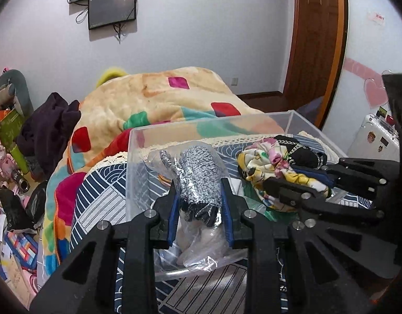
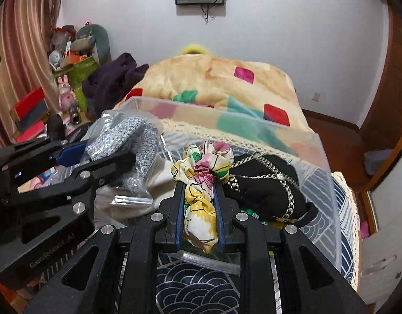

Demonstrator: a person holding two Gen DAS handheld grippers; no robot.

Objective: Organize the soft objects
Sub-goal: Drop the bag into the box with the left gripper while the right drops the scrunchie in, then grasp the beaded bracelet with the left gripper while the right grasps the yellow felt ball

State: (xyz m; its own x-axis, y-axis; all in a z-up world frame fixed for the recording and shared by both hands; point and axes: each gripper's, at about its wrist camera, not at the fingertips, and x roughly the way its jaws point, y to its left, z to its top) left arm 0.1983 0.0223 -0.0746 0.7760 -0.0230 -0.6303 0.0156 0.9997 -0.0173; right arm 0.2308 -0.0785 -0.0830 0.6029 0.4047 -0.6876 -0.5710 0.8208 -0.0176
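A clear plastic bin [image 1: 300,120] [image 2: 329,178] stands on the bed. My left gripper [image 1: 199,185] is shut on a bagged grey knit item [image 1: 198,172], a speckled knit in a clear zip bag, held over the bin's left side; it also shows in the right wrist view [image 2: 132,141]. My right gripper [image 2: 199,185] is shut on a floral cloth [image 2: 201,198], white with yellow, pink and green, at the bin's right side; it also shows in the left wrist view [image 1: 263,162]. A black cloth with a silver chain [image 2: 266,185] lies in the bin beside it.
A colourful patchwork blanket [image 1: 159,96] is heaped on the bed behind the bin. A dark purple garment [image 1: 49,125] lies at its left. Toys and boxes [image 2: 70,60] clutter the left. A wooden door [image 1: 316,36] and a white suitcase [image 1: 373,136] are at the right.
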